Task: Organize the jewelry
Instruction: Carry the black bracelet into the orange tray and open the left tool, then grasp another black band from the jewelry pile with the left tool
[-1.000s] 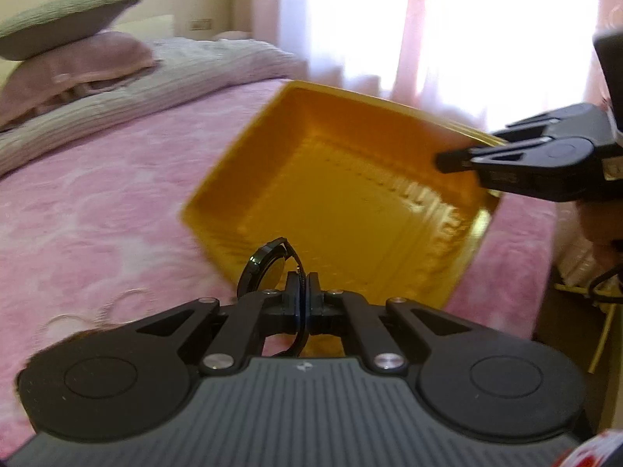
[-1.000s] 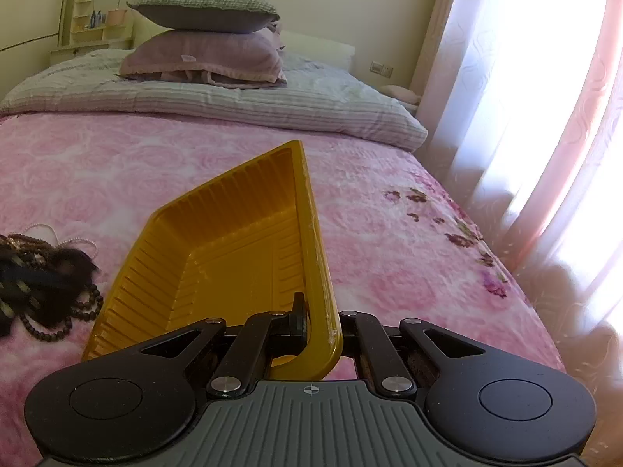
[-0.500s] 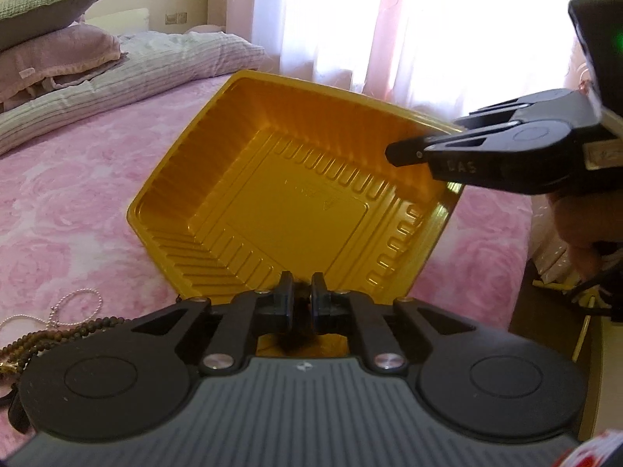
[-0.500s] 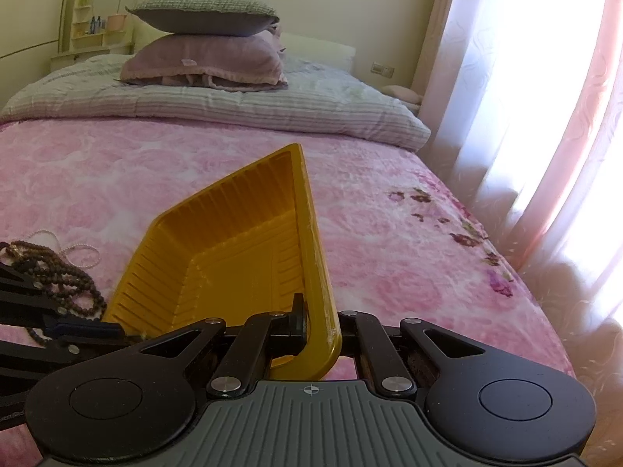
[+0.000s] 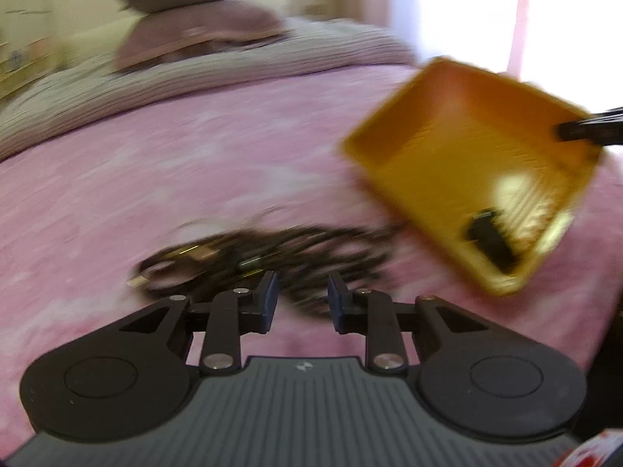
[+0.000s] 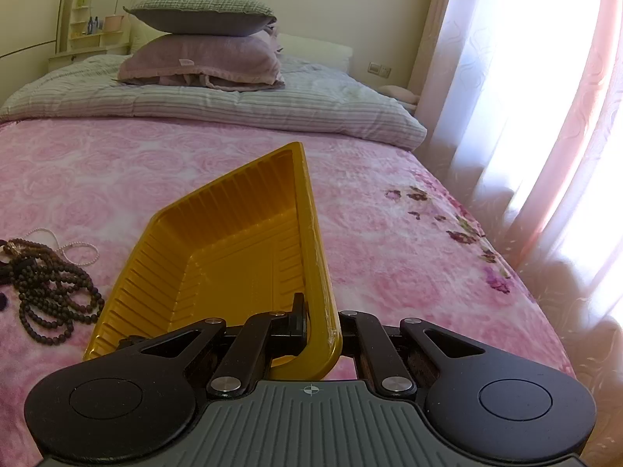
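My right gripper is shut on the rim of a yellow plastic tray and holds it tilted above the pink bedspread. In the blurred left wrist view the tray is at the right with a small black piece lying in its low corner. My left gripper is open and empty, just in front of a heap of dark bead necklaces. The same heap lies left of the tray in the right wrist view, with a thin pearl string beside it.
The pink floral bedspread covers the bed. A folded striped quilt and two stacked pillows lie at the head. A curtained window and the bed's edge are on the right.
My left gripper has opened, let the black piece go into the tray, and swung left toward the necklace heap. The right gripper still holds the tray, nearly unmoved.
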Tool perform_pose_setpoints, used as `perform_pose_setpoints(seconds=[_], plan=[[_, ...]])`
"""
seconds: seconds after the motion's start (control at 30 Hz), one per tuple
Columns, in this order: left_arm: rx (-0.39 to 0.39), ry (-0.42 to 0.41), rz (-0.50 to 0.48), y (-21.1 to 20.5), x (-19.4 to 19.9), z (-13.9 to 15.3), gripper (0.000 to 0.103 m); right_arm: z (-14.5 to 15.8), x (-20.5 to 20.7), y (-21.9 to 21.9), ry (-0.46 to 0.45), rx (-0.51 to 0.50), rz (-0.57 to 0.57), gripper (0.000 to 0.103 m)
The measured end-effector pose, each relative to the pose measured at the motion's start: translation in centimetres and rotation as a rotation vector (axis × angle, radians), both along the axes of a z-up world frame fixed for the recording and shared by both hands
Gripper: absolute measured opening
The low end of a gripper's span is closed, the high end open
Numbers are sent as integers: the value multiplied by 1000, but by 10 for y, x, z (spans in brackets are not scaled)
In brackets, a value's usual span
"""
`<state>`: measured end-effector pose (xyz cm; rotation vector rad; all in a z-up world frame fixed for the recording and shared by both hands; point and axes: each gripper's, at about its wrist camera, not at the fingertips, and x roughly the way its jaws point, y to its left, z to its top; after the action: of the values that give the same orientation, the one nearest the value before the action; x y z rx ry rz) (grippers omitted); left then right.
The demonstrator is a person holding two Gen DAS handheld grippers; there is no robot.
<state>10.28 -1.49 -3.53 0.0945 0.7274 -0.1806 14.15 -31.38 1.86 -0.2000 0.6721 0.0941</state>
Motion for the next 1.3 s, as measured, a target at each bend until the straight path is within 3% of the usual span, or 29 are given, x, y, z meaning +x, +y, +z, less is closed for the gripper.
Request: perform_pose_setpoints(seconds=[0.2,0.33,0.57,0.7,0.9,1.13,1.3], plan=[[44,0,105,35,8,-11,26,0,0,0,2,-2,-6,5],[106,-9,89,41,13,-21,34,-1,-1,-1,4,-1,-9,5],[159,11,27,40,35,-42,34,-1,-1,-1,5,-2,-10,5],[160,17,14,40,42,-46,32,-2,0,-1,7,-5,-13,5],[150,37,7,38,32,-43,20,-3,1,1,8,-13,-14,5],[113,61,28,40,-1,-33,19,-3,1,1,7,-13,-14,5],[107,45,31,40,3,-34,20,-3,0,2,5,-14,-12,5]])
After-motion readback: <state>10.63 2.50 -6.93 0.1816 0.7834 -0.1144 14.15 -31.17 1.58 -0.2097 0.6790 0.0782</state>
